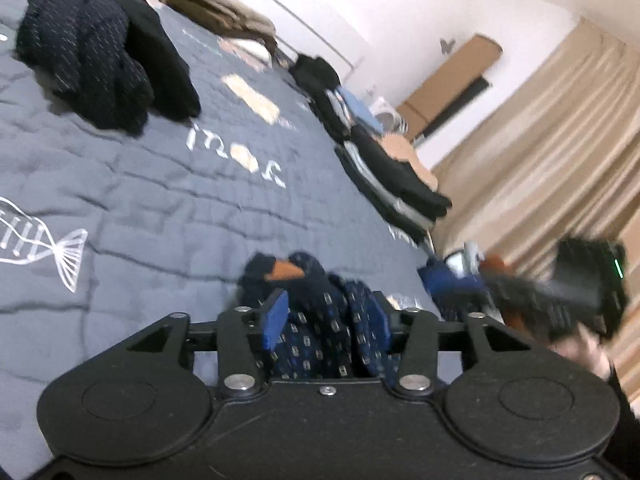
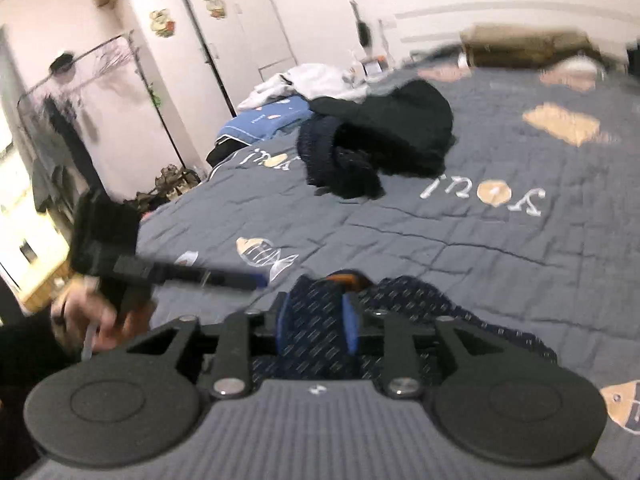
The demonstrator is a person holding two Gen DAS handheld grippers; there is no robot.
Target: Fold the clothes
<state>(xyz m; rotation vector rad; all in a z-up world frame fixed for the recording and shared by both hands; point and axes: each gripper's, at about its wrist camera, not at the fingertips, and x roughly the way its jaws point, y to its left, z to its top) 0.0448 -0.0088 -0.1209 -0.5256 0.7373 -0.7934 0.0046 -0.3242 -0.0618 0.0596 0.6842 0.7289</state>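
Observation:
A navy patterned garment (image 1: 320, 332) with an orange collar lining (image 1: 284, 271) lies bunched on the grey bedspread (image 1: 160, 208). My left gripper (image 1: 328, 306) stands around it, blue pads (image 1: 276, 320) apart with cloth between them. In the right wrist view the same garment (image 2: 432, 300) spreads to the right. My right gripper (image 2: 316, 314) stands over it with a gap between its pads (image 2: 350, 320), the cloth lying loose between them. Each gripper shows blurred in the other's view, the right one (image 1: 452, 284) and the left one (image 2: 248, 280), both held by hands.
A pile of dark clothes (image 1: 100, 64) (image 2: 380, 140) lies mid-bed. Folded stacks (image 1: 392, 176) line the bed's far edge by a beige curtain (image 1: 552, 140). Beige folded items (image 1: 216, 8) sit near the wall. Blue and white clothes (image 2: 264, 120) and a clothes rack (image 2: 72, 92) are at the left.

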